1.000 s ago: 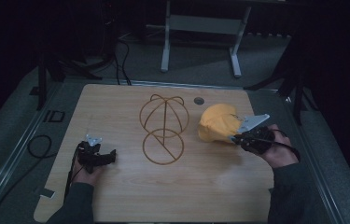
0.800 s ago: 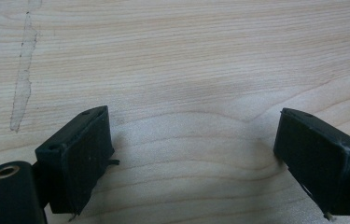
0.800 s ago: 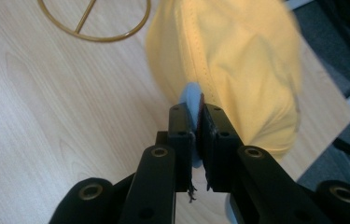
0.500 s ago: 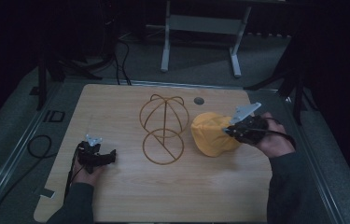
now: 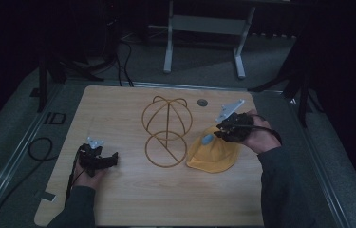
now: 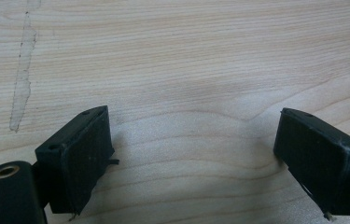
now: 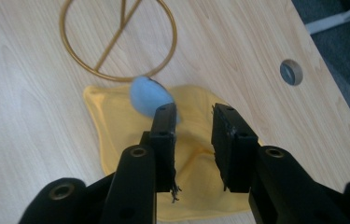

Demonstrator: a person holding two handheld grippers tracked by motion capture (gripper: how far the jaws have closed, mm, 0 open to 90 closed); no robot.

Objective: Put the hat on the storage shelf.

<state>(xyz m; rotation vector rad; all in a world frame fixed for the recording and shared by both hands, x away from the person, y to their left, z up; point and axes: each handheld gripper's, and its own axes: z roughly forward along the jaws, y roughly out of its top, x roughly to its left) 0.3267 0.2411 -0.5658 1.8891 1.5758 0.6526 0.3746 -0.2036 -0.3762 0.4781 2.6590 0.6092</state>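
Yellow cap (image 5: 212,153) flat just right of wire stand (image 5: 166,131), under your right gripper (image 5: 219,132) (jaws just opened, nothing pinched); left gripper (image 5: 111,158) open, idle, farther.

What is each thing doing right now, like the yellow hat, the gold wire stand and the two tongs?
Soft yellow cloth hat with a pale blue patch: lying slumped on the table, off the stand.
Gold wire hat stand with a ring base: upright, bare.
Right tongs: just been opening, jaws apart above the hat, nothing pinched.
Left tongs: wide open, nothing between them, low over the table.
Pale wooden table: flat, with a small round hole.
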